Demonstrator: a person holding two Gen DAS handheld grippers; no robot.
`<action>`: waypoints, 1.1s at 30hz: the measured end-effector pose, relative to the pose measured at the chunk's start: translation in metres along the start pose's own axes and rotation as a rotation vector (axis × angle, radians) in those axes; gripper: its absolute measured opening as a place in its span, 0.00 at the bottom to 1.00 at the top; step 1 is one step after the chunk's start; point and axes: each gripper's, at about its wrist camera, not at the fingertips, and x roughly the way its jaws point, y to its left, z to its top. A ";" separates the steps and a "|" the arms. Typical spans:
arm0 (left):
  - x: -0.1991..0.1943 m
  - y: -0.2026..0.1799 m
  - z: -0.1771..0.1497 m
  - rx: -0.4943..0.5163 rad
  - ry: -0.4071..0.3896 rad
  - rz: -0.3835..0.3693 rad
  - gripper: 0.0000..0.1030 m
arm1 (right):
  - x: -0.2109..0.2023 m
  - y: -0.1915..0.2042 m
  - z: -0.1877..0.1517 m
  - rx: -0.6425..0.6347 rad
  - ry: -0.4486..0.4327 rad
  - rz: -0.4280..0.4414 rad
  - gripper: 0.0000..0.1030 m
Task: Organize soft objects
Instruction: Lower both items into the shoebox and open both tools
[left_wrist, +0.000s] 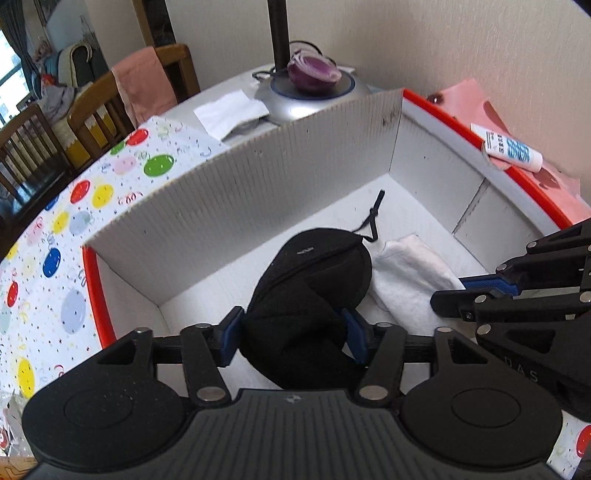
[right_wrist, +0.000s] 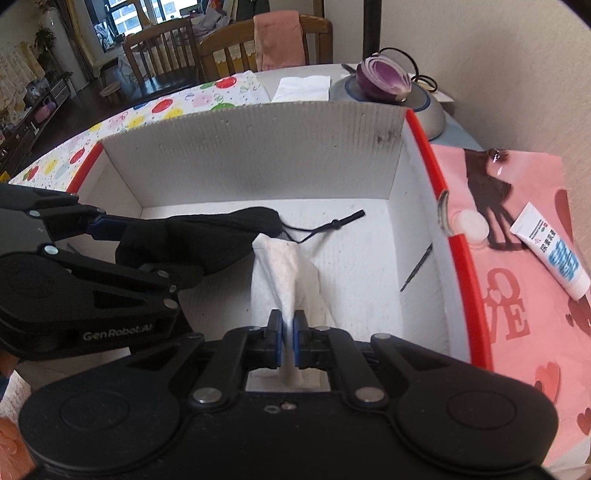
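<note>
Here, a tabletop (left_wrist: 236, 92) is recorded, partly covered by a balloon-patterned cloth (left_wrist: 74, 206) on one side and a pink heart-printed sheet (right_wrist: 524, 295) on the other.

A white corrugated box (right_wrist: 251, 155) with a red rim is set on the tabletop between the two coverings. Both task items are found inside it, side by side on its floor.

A grey domed base (left_wrist: 314, 99) is stood behind the box, and half a red onion (left_wrist: 314, 72) is rested on top of it, cut face up. A sheet of white paper (left_wrist: 229, 112) is laid just beside the base.

A black padded fabric item (left_wrist: 314, 280), with a thin black cord trailing toward the far wall of the box, is lodged between the fingers of the left claw (left_wrist: 291, 336). The jaws are held at a middling width; the blue pads are seen against the bunched fabric on both sides, though whether they press on it cannot be told.

A white cloth (right_wrist: 284, 273) is laid just beside the black item, touching it. One fold of it is pinched by the right claw (right_wrist: 287, 339), whose jaws are drawn nearly together on the fabric.

A white tube with blue print (right_wrist: 550, 254) is laid on the pink sheet, outside the box, near a small white round cap (right_wrist: 472, 225) by the red rim.
</note>
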 end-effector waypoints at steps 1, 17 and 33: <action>0.001 0.000 0.000 -0.006 0.007 -0.002 0.62 | 0.000 0.000 0.000 0.000 0.005 0.008 0.06; -0.020 0.012 -0.009 -0.047 -0.030 -0.018 0.75 | -0.021 -0.001 -0.001 -0.006 -0.035 0.039 0.41; -0.094 0.025 -0.024 -0.134 -0.181 -0.062 0.75 | -0.081 0.010 -0.002 -0.024 -0.160 0.107 0.62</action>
